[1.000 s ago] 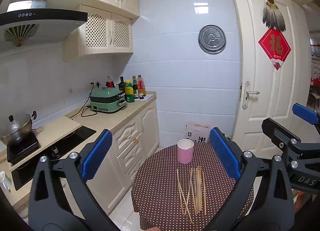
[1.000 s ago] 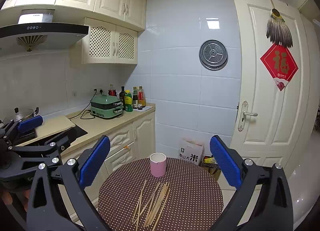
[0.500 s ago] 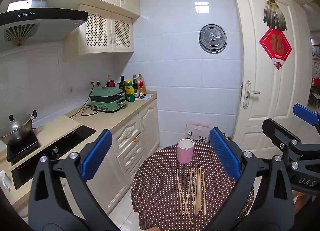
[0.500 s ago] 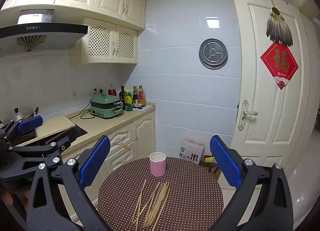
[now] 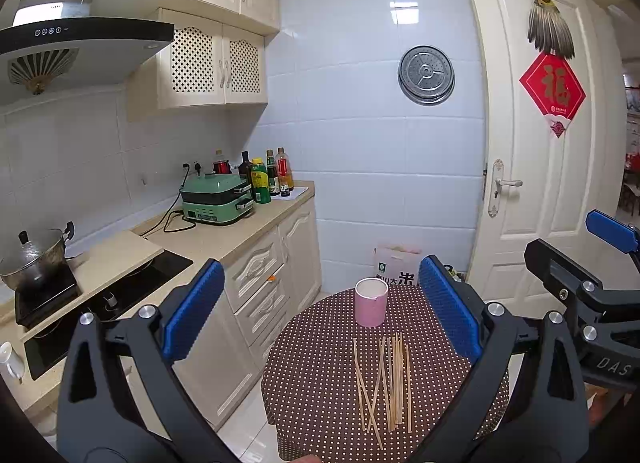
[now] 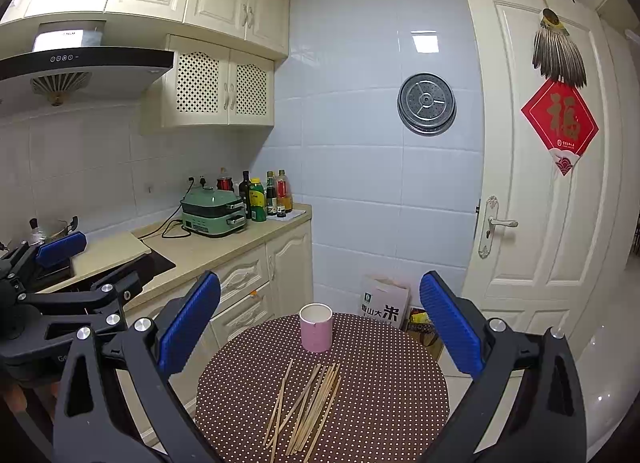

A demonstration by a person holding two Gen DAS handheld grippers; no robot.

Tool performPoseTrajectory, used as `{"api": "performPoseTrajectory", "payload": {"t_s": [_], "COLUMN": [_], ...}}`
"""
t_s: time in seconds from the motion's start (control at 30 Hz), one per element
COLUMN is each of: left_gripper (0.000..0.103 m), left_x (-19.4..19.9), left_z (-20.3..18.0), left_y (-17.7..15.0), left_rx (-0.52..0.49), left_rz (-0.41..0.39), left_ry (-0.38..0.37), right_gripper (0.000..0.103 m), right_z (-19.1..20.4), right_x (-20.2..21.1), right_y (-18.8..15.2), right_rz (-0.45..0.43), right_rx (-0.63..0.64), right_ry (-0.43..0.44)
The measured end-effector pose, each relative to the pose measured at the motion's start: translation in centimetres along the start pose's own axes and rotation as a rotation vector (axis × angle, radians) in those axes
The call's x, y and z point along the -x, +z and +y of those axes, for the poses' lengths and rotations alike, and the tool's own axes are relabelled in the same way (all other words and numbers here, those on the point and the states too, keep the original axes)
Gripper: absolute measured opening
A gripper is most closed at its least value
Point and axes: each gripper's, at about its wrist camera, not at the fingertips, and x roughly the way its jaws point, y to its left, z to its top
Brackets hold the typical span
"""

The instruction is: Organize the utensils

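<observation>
The left hand-held gripper point(image 5: 320, 319) is hovering with its blue pads point(image 5: 192, 309) spread wide, gripping nothing. The right hand-held gripper point(image 6: 320, 327) is likewise gaping wide and empty. Between the fingers, in the lower centre of each frame, a round surface point(image 6: 400, 383) in brown polka-dot cloth is carrying the chopsticks point(image 6: 308, 403), lying loose in a flat scattered bunch. Just beyond them a pink cup point(image 6: 316, 327) is standing upright, apart from the sticks. At the left of both frames, a kitchen counter point(image 6: 224, 243) is holding a green appliance point(image 6: 212, 213) and bottles point(image 6: 268, 197).
</observation>
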Motion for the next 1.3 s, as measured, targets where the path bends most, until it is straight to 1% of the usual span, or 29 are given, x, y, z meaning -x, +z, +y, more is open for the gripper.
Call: {"api": "performPoseTrajectory", "payload": {"t_s": [0.5, 0.77, 1.0, 1.1, 1.23, 1.3], "left_gripper": [0.096, 0.096, 0.096, 0.096, 0.096, 0.096], "left_x": [-0.4, -1.3, -2.7, -3.5, -4.8, -5.7], "left_z": [-1.0, -1.2, -1.3, -1.0, -0.6, -0.5], "left_y": [-0.3, -0.5, -0.6, -0.7, -1.0, -1.2], "left_rx": [-0.014, -0.025, -0.042, -0.030, -0.031, -0.036], "left_rz": [0.006, 0.029, 0.048, 0.059, 0.082, 0.095], "left_ry": [0.003, 0.013, 0.017, 0.009, 0.008, 0.008], "right_gripper": [0.096, 0.096, 0.096, 0.096, 0.096, 0.096], "right_z": [-0.6, -0.7, -0.5, -0.6, -0.3, -0.2], "right_x": [-0.2, -1.0, -2.2, -3.1, -4.4, -5.3], "right_y": [-0.1, -0.3, -0.6, -0.6, -0.8, -1.0], "right_rz": [0.005, 0.018, 0.024, 0.033, 0.058, 0.085], "right_rx": [-0.017, -0.021, -0.038, -0.047, -0.051, -0.055], "right_ry": [0.008, 0.022, 0.018, 0.029, 0.039, 0.038]}}
